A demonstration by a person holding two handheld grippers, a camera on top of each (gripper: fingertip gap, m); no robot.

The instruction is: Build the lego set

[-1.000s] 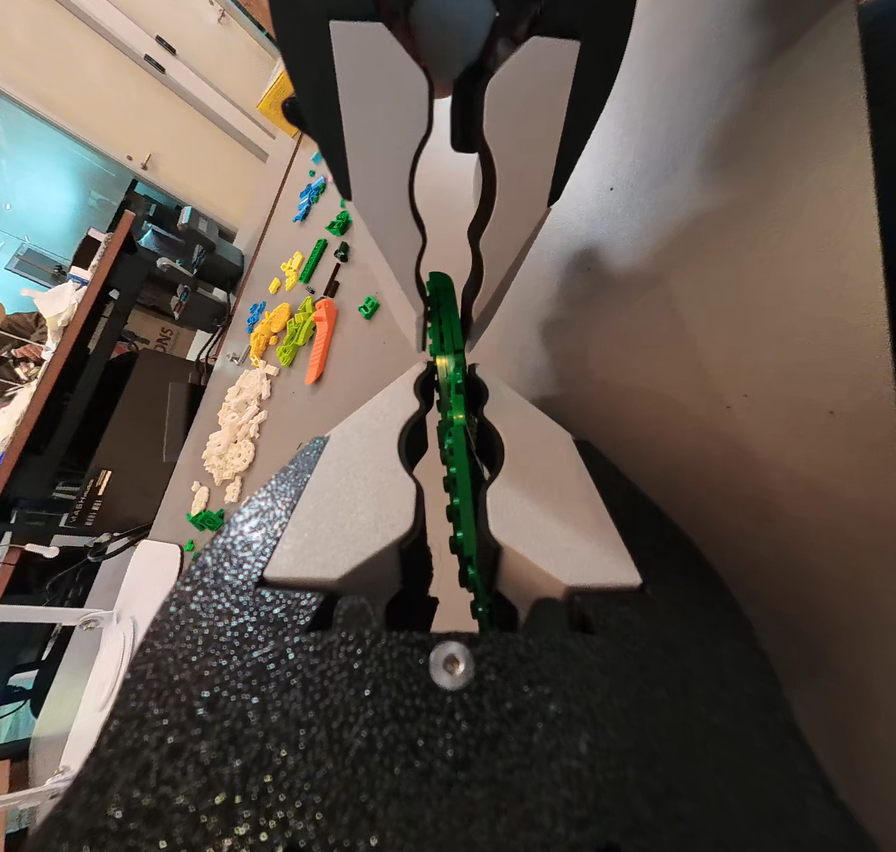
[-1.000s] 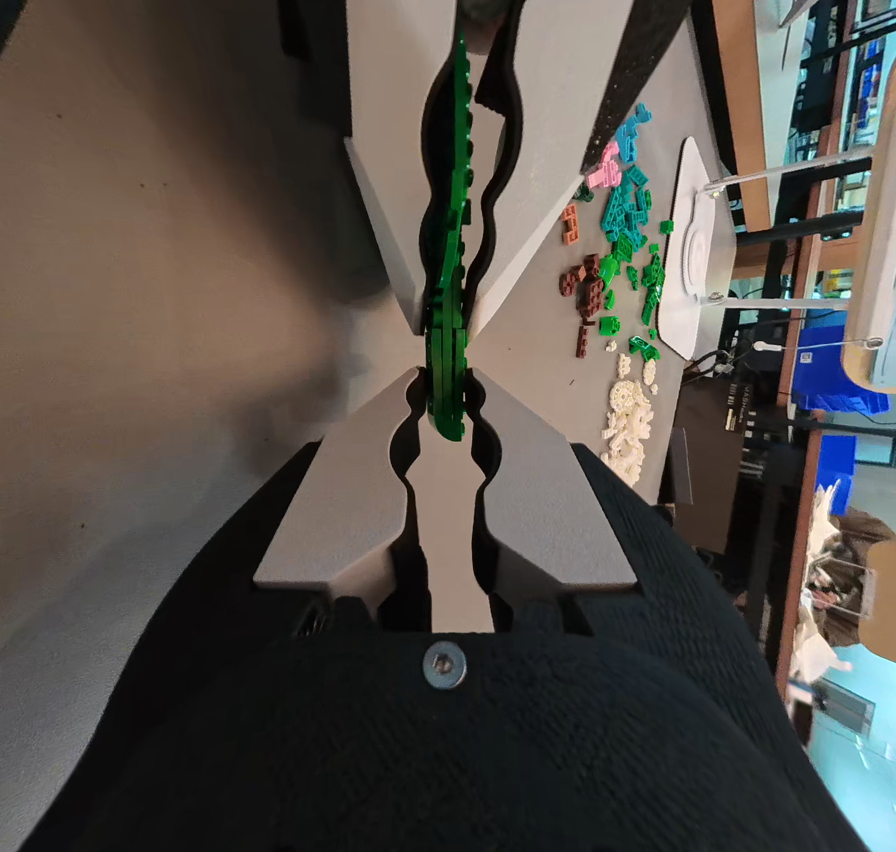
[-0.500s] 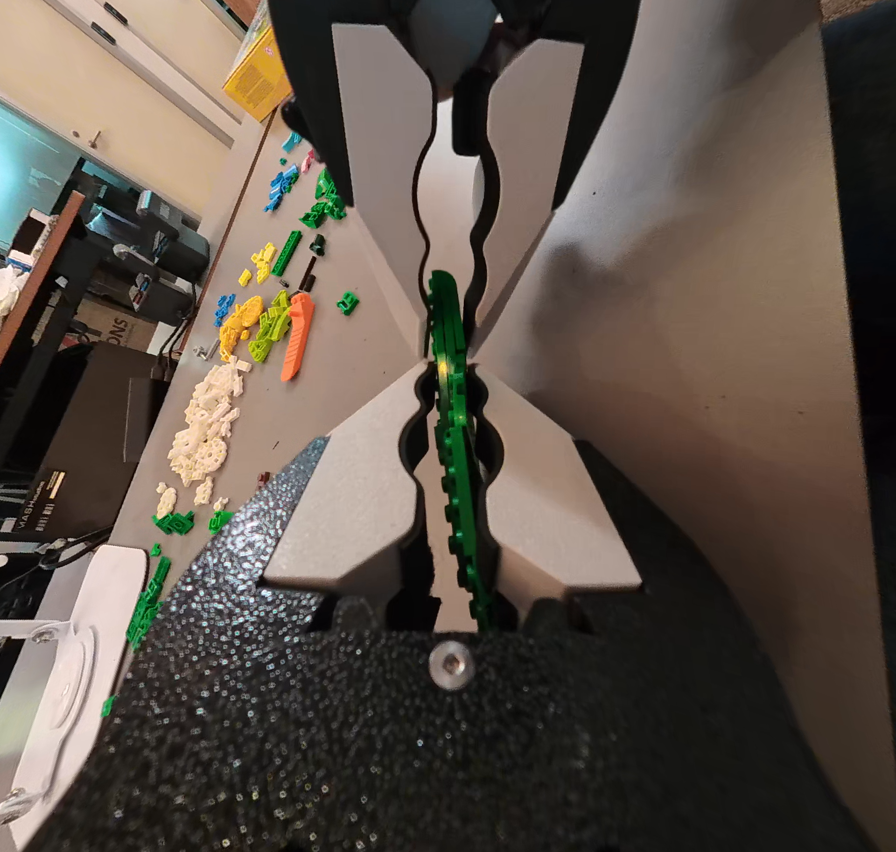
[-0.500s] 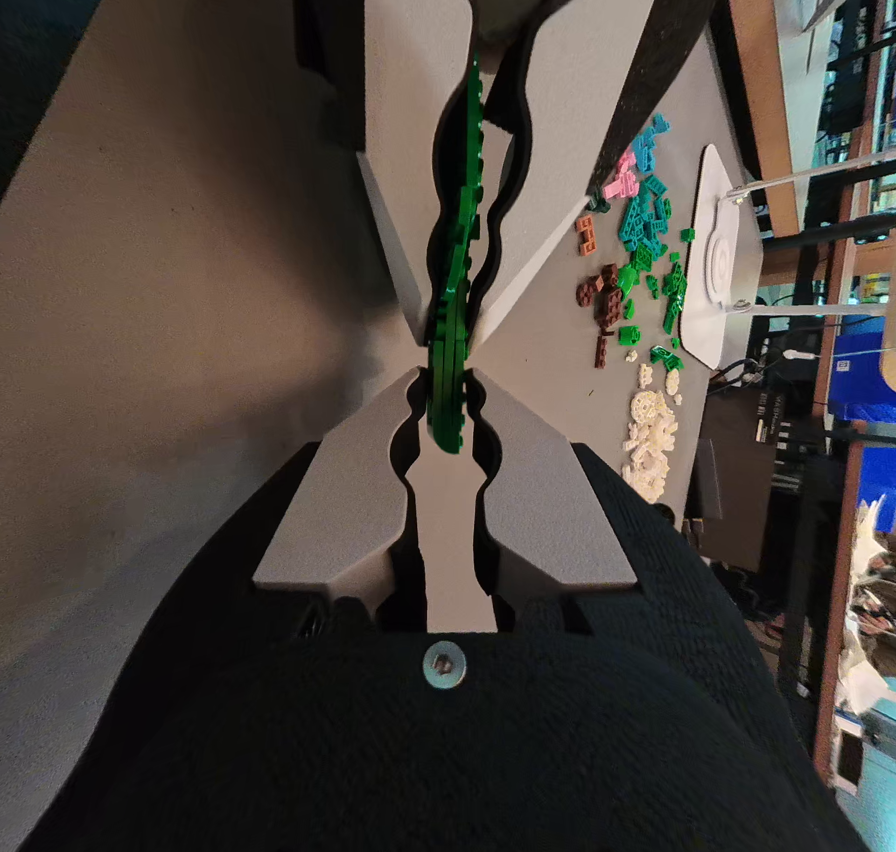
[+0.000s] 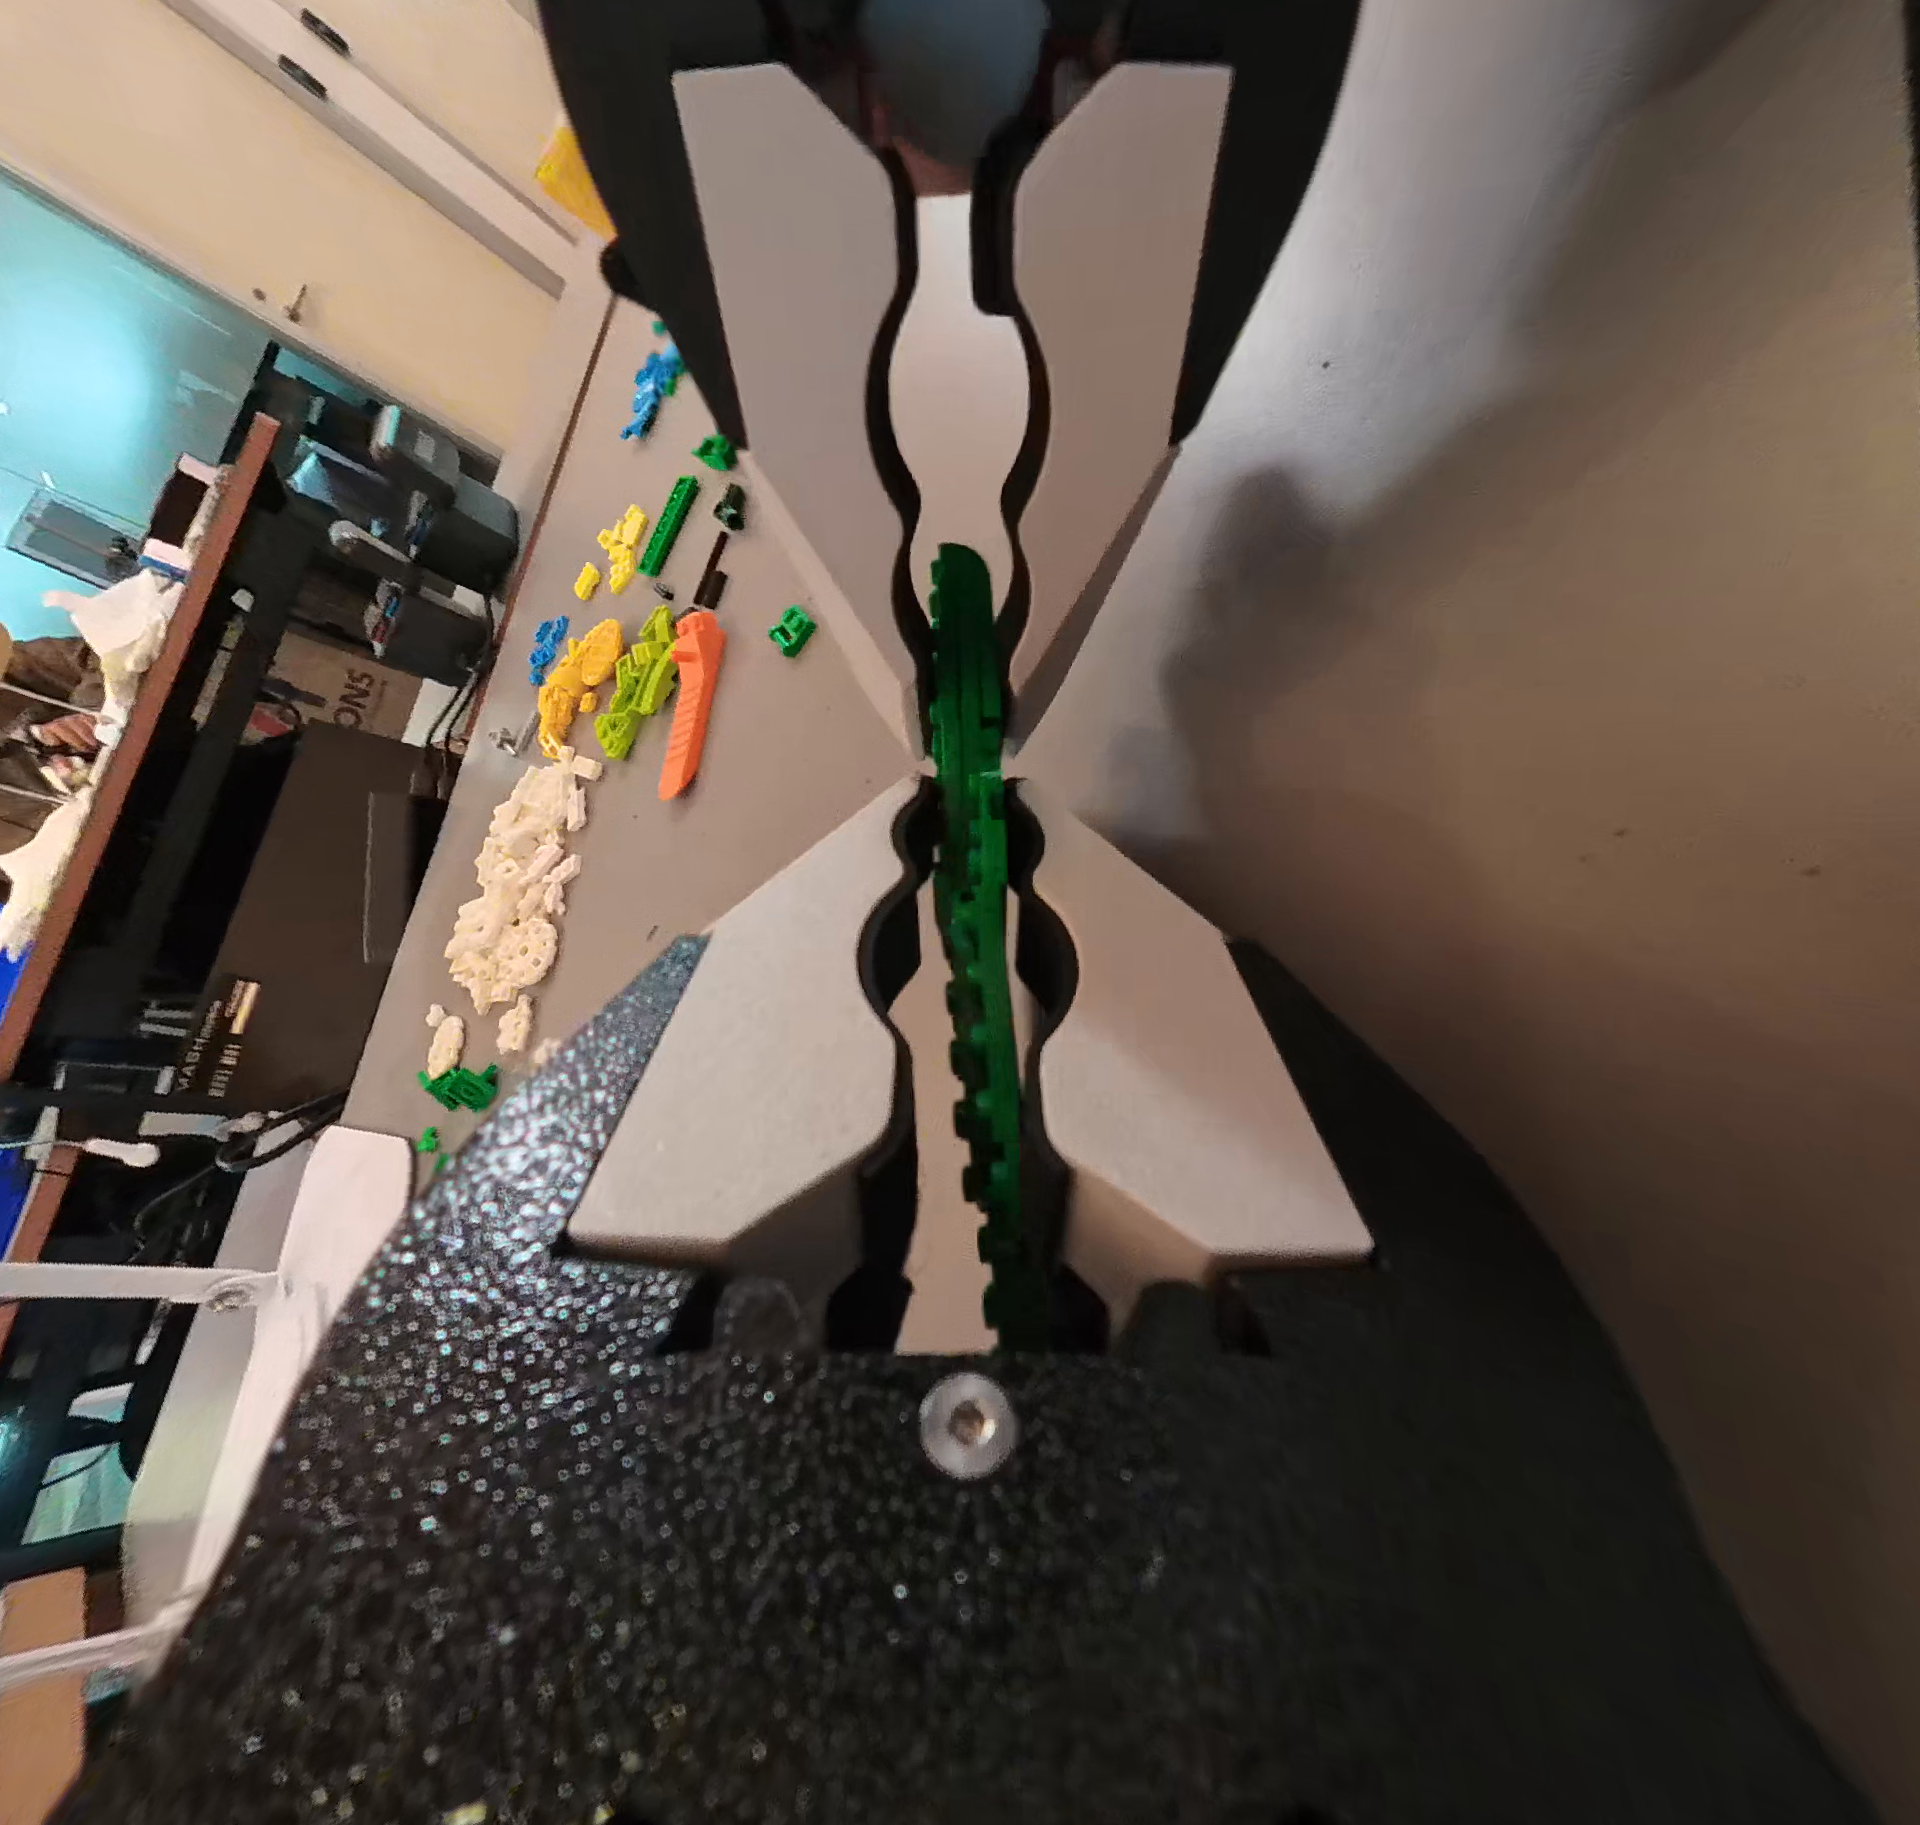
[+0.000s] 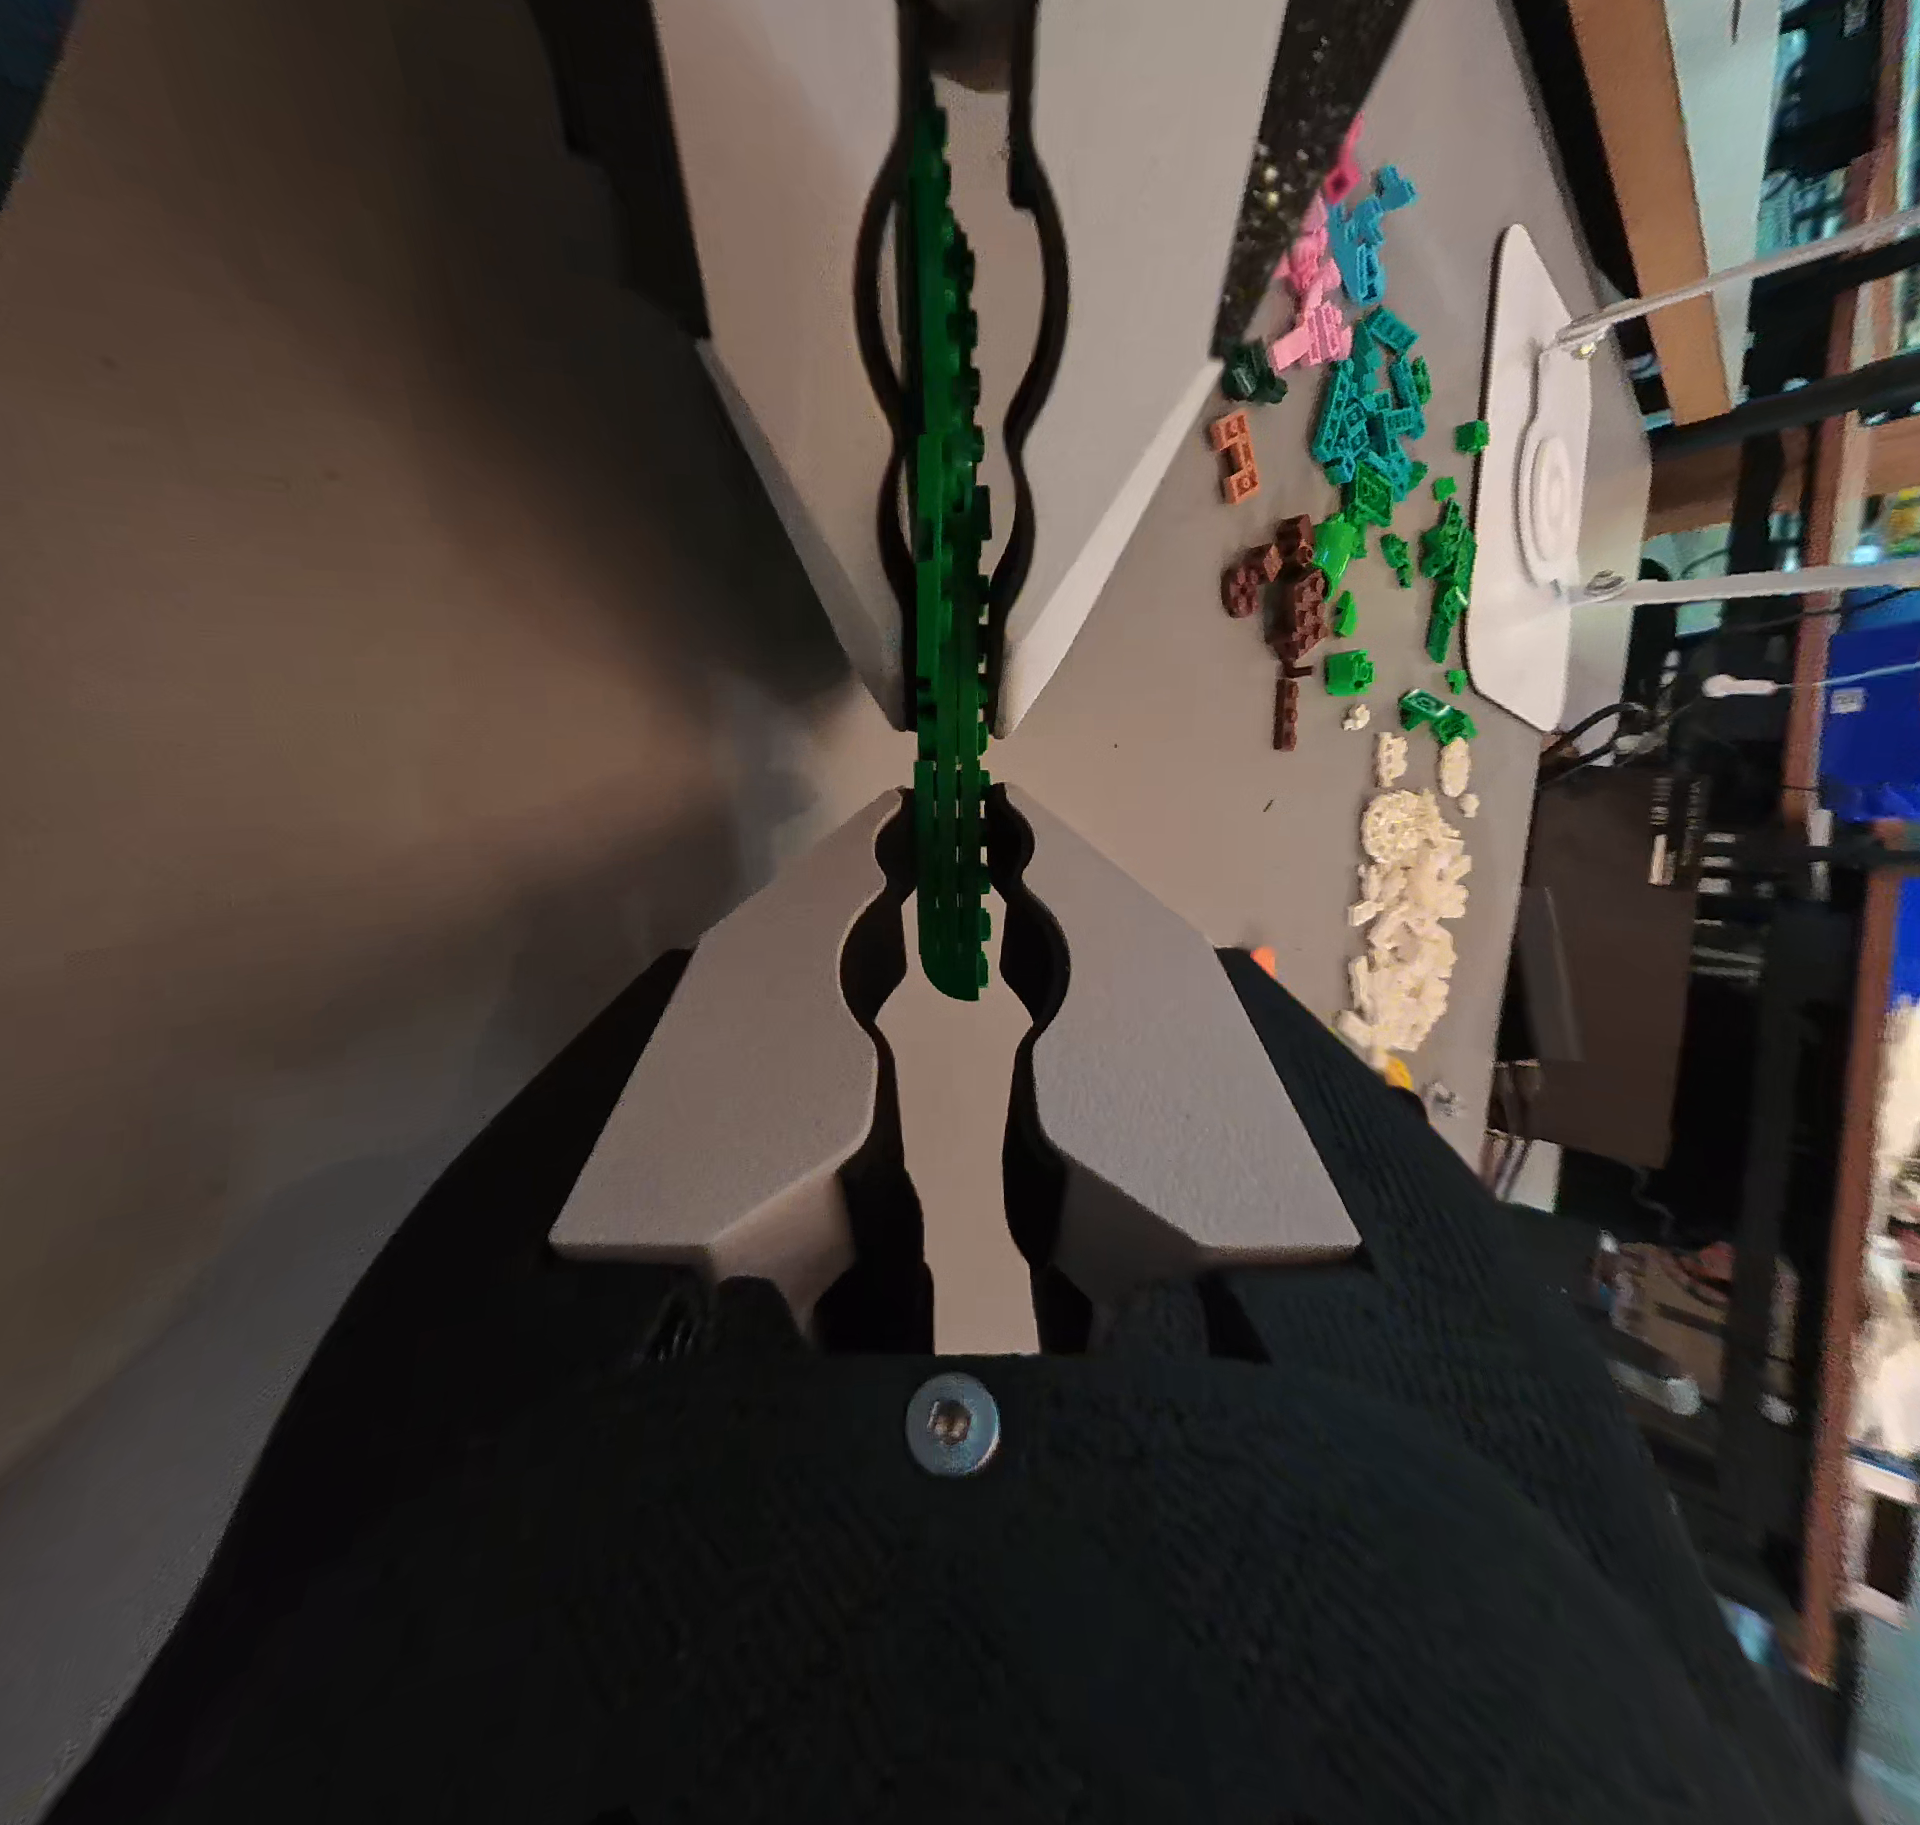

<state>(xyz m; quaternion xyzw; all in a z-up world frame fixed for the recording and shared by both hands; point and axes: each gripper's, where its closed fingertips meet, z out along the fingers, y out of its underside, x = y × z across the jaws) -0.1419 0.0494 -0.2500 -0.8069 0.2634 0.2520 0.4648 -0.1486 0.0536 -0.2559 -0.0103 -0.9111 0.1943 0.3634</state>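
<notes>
- Clamped edge-on between the fingers of the left gripper (image 5: 961, 778): a stack of green plates (image 5: 971, 840), pads pressing both faces.
- Facing it tip to tip, the right gripper (image 6: 951, 767), fingers narrowed onto the same stack's other end.
- Beyond the fingertips, a grey table (image 5: 727, 840).
- Left of the left fingers: an orange tool (image 5: 691, 705), yellow bricks (image 5: 577, 679), white bricks (image 5: 514, 902).
- Right of the right fingers: brown bricks (image 6: 1288, 601), teal bricks (image 6: 1371, 404), a white stand (image 6: 1538, 487).
</notes>
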